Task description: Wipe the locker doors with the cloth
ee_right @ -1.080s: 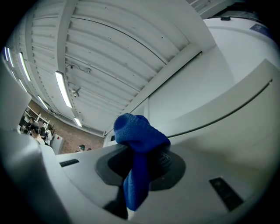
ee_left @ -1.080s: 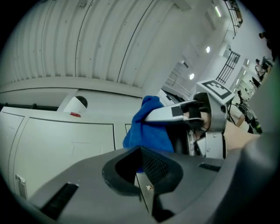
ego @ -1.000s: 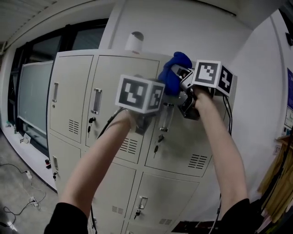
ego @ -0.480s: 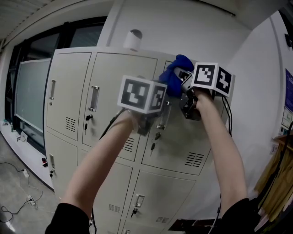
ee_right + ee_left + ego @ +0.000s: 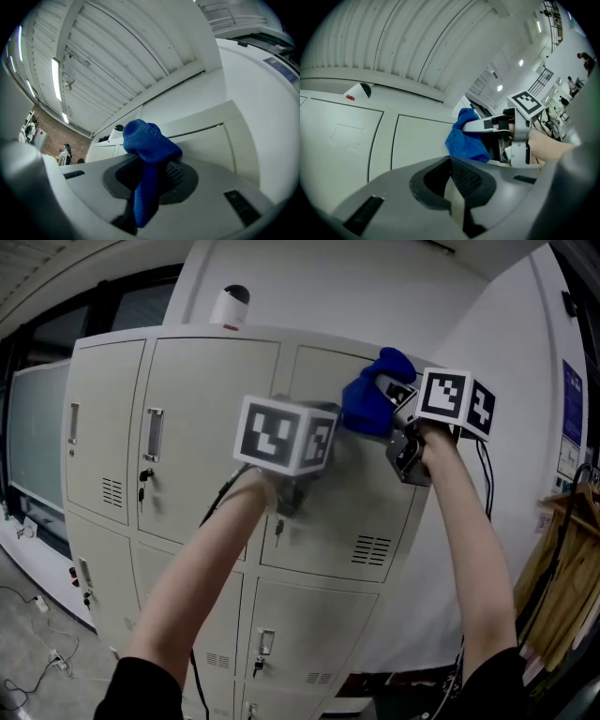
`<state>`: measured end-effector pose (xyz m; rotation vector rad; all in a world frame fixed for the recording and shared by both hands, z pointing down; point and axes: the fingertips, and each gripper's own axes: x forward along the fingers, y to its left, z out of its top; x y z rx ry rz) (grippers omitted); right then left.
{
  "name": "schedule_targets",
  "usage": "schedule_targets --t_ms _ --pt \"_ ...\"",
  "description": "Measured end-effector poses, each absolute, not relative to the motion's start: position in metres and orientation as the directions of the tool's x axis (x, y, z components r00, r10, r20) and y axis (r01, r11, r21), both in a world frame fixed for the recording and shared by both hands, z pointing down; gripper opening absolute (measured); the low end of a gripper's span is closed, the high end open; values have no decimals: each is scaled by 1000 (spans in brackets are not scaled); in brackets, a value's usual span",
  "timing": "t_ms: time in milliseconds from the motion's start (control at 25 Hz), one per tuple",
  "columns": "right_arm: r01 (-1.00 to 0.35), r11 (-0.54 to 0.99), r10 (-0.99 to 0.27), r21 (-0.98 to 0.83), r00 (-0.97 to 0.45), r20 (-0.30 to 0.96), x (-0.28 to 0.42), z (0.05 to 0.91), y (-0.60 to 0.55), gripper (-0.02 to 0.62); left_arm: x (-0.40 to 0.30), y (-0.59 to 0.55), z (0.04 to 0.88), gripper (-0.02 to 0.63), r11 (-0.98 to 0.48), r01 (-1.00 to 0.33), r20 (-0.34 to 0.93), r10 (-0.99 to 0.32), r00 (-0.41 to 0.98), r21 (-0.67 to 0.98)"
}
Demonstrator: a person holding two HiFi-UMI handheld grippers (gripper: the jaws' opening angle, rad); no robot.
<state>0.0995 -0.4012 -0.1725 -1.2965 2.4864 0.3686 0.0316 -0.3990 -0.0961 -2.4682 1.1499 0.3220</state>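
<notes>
A bank of pale grey lockers (image 5: 187, 418) fills the head view. My right gripper (image 5: 380, 399) is shut on a blue cloth (image 5: 370, 399), held against the top right locker door (image 5: 375, 493) near its upper edge. In the right gripper view the blue cloth (image 5: 147, 154) bunches out of the jaws and hangs down between them. My left gripper (image 5: 291, 493) sits lower and left of the cloth, close to the same door; its jaws are shut with nothing between them. The left gripper view shows the blue cloth (image 5: 466, 138) and the right gripper (image 5: 487, 124) just ahead.
A white camera (image 5: 228, 306) stands on top of the lockers. Door handles (image 5: 154, 435) and keys (image 5: 143, 476) stick out on the left doors. A white wall (image 5: 506, 343) is to the right; wooden pieces (image 5: 562, 568) lean at far right. Cables (image 5: 37, 652) lie on the floor at lower left.
The head view has swung right, so the lockers sit further left. My right gripper with the cloth has moved right along the top of the door. The left gripper stays close beneath.
</notes>
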Motion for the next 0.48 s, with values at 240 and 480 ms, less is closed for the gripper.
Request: schedule_targets --t_ms 240,480 --pt "-874 484 -790 39 -455 -411 165 -171 -397 78 36 -409 -86 9 -588 -771 -344 -691 636 -243" --pt "-900 436 -807 -4 -389 -444 199 -169 -394 78 28 -414 -79 9 -575 -791 -355 -709 610 -210"
